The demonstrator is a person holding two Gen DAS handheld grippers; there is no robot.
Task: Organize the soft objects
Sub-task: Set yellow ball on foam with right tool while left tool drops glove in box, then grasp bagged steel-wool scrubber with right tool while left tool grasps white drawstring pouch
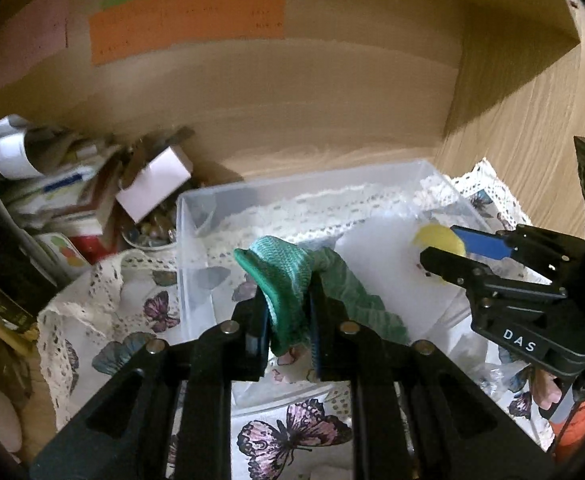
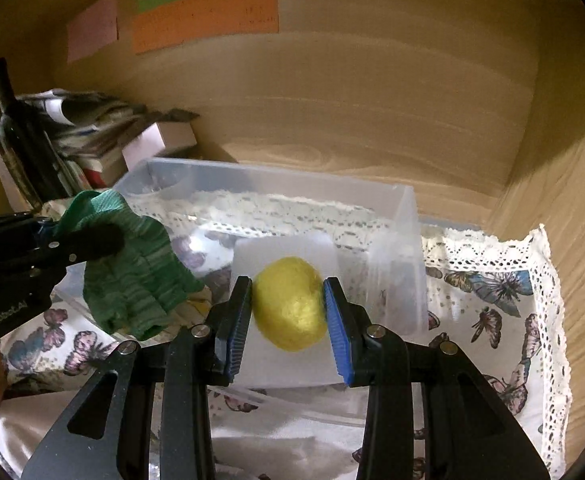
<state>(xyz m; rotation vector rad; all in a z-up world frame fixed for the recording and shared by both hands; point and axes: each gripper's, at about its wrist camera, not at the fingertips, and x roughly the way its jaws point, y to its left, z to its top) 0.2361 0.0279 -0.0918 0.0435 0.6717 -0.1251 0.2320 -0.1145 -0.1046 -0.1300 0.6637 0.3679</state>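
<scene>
**Black handheld grippers with blue pads and silver pins**

The left gripper (image 1: 288, 320) has a matte black frame with triangular cut-outs, round silver pins at the linkage joints and ribbed blue pads inside the fingers. The right gripper (image 2: 288, 320) is built the same way, its blue pads (image 2: 338, 328) ridged; white letters "DAS" mark its side in the left wrist view. Bare fingers (image 1: 548, 390) and an orange sleeve (image 1: 580, 412) show behind it.

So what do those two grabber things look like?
Both are black, angular and shiny. The left gripper and right gripper have blue ridged pads inside their fingers and round silver bolts on the joints. White letters "DAS" mark the right one's side.
</scene>
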